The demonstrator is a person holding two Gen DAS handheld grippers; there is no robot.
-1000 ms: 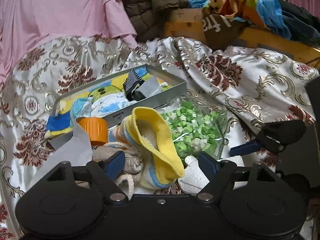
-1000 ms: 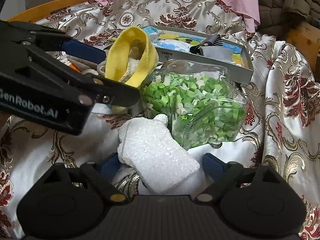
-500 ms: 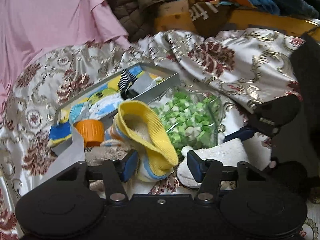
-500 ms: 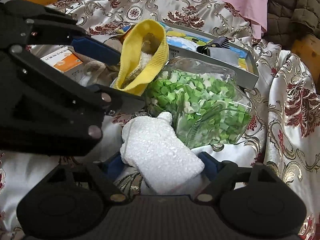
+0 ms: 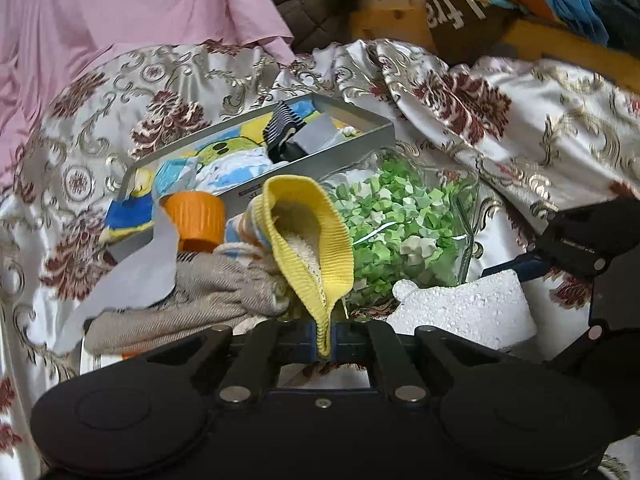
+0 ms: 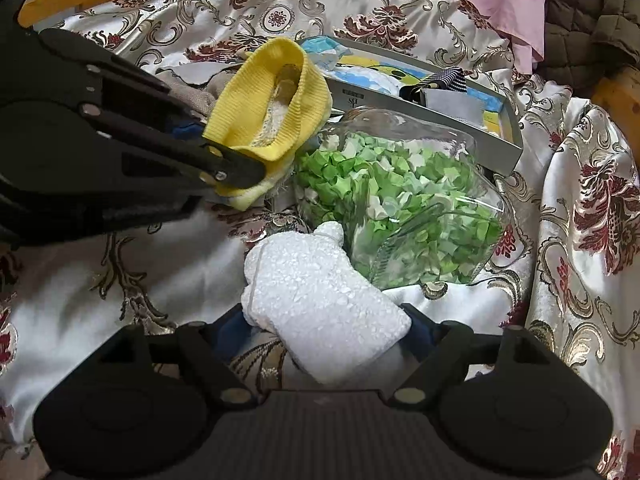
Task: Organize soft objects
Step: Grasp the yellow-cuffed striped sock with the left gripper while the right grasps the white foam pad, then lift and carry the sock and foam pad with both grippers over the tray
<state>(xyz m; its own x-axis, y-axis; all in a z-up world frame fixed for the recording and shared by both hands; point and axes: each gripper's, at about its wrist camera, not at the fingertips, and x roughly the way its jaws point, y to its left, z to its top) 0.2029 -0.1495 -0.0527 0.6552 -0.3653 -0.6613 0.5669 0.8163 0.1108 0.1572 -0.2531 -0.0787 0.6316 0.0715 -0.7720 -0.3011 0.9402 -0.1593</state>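
Observation:
A sock with a yellow ribbed cuff (image 5: 316,240) rises from the pile on the patterned satin cover. My left gripper (image 5: 325,336) is shut on the lower edge of that cuff. The right wrist view shows the same sock (image 6: 264,108) pinched at the tips of the left gripper (image 6: 236,168). A white foam-like soft piece (image 6: 320,304) lies on the cover in front of a clear bag. My right gripper (image 6: 326,330) holds it from both sides, blue pads pressing its flanks. In the left wrist view the white piece (image 5: 464,308) sits at the right under a right finger (image 5: 508,269).
A clear bag of green paper bits (image 6: 400,208) lies behind the white piece. A grey box (image 5: 352,148) of colourful socks stands further back. An orange cap (image 5: 196,220) and a beige cloth pouch (image 5: 208,292) lie left of the sock. Pink fabric (image 5: 120,12) and a quilted jacket (image 6: 580,20) fill the back.
My left gripper has gone from wide open around the sock to shut on its yellow cuff. The right gripper's pads have closed in slightly onto the white piece.

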